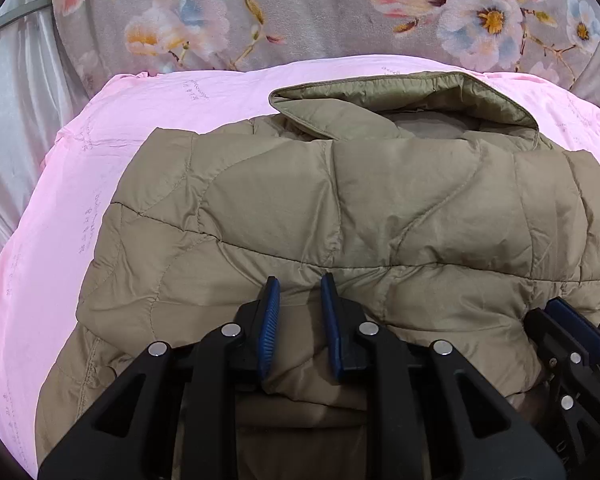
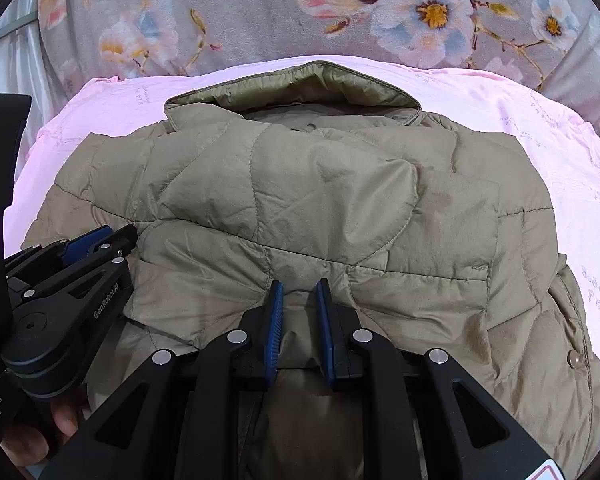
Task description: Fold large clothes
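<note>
An olive quilted jacket [image 1: 340, 208] lies on a pink sheet [image 1: 60, 208], collar [image 1: 400, 96] at the far end. Its near part is folded up toward the collar. My left gripper [image 1: 300, 292] is shut on a bunched fold of the jacket's near edge. My right gripper [image 2: 298, 292] is shut on the same edge of the jacket [image 2: 320, 208], further right. The right gripper also shows at the lower right of the left wrist view [image 1: 568, 328]. The left gripper shows at the left of the right wrist view [image 2: 96, 244].
A grey floral blanket [image 1: 300, 12] lies beyond the pink sheet [image 2: 560, 168]. Pale satin fabric [image 1: 16, 112] hangs at the left. A hand [image 2: 60, 420] holds the left gripper's handle.
</note>
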Motion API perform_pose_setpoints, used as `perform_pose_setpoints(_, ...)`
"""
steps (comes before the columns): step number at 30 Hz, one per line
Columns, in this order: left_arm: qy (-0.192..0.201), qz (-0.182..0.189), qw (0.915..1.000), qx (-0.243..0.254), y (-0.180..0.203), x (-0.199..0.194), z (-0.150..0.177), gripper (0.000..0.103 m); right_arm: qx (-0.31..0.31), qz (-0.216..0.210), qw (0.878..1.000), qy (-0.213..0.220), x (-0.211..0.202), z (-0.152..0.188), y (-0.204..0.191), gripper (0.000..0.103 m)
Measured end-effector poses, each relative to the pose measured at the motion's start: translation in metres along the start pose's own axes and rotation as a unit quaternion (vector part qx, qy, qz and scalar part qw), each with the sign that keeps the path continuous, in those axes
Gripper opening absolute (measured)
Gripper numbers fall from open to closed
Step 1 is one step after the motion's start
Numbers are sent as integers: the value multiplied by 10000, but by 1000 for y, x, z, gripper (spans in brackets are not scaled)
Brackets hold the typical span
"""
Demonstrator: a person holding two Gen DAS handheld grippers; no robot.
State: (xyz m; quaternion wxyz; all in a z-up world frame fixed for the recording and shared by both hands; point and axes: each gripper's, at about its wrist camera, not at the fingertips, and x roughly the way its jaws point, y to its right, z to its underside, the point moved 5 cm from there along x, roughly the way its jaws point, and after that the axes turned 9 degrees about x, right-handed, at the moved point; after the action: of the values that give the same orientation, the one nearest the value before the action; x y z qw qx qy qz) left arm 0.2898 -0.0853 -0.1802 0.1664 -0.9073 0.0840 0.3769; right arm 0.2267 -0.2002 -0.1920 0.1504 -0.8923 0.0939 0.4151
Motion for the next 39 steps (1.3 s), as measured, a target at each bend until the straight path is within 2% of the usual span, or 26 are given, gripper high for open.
perform_pose_setpoints(15, -25, -81, 10000, 29, 4, -11, 13, 20, 39, 88, 10000, 12, -8, 10, 0, 15)
perform_pose_setpoints(23, -38, -79, 10000, 25, 4, -15, 16, 21, 111, -38, 9999, -56, -12, 12, 4, 16)
perform_pose_setpoints(24, -19, -15, 10000, -22, 2, -16, 15, 22, 158, -140, 9997, -107, -13, 11, 6, 17)
perform_pose_setpoints(25, 4, 166, 9998, -123, -2, -19, 14, 29, 194, -274, 9992, -194, -15, 8, 8, 21)
perform_pose_setpoints(26, 18, 341, 9992, -201, -7, -22, 13, 36, 231, -457, 9982, -310, -20, 2, 12, 31)
perform_pose_setpoints(27, 57, 558, 9979, -337, -15, -28, 9, 51, 267, -564, 9976, -303, -26, -6, 16, 40)
perform_pose_setpoints(28, 161, 718, 9959, -531, -25, -34, 1, 61, 335, -622, 9974, -164, -35, -19, 22, 56)
perform_pose_setpoints(29, 272, 816, 9937, -716, -35, -39, -8, 62, 427, -607, 9972, 77, -45, -36, 31, 62)
perform_pose_setpoints(30, 357, 915, 9912, -889, -45, -42, -19, 63, 498, -593, 9968, 201, -50, -50, 38, 62)
perform_pose_setpoints(32, 366, 1319, 9825, -1261, -61, -39, -46, 64, 835, -775, 9934, 166, -47, -79, 55, 62)
perform_pose_setpoints(33, 283, 1611, 9758, -1453, -66, -30, -62, 68, 1203, -1016, 9875, 66, -38, -95, 68, 62)
perform_pose_setpoints(35, 78, 1916, 9685, -1588, -67, -10, -80, 70, 1754, -1223, 9768, -107, -16, -114, 87, 63)
perform_pose_setpoints(39, -371, 2067, 9626, -1712, -59, 43, -100, 70, 2117, -1169, 9697, -337, 29, -135, 101, 63)
